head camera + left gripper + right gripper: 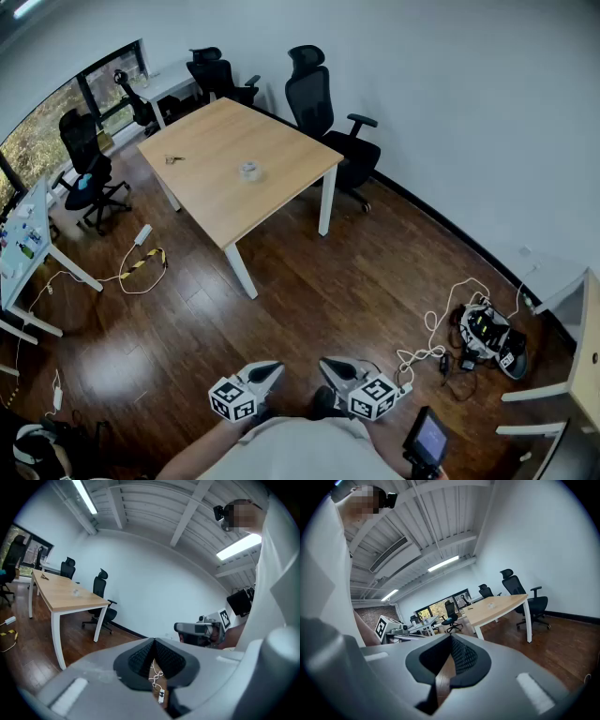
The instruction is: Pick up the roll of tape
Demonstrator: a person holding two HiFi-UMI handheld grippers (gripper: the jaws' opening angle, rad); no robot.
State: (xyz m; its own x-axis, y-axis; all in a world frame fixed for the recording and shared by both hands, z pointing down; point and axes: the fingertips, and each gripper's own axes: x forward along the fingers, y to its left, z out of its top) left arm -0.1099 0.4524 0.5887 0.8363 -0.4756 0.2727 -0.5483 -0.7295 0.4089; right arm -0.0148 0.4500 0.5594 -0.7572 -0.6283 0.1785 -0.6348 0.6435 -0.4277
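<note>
Roll of tape (248, 171) resting on the table (211, 192)
The small, pale, whitish roll is lying flat near the middle of the light wooden tabletop, slightly toward its right-hand edge, with nothing touching it.

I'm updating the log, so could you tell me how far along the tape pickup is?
Nothing looks done yet: the roll of tape sits untouched on the table, well away from the left gripper and the right gripper. In hand: nothing; both are shut and empty. Left to do: approach, grasp, lift.
</note>
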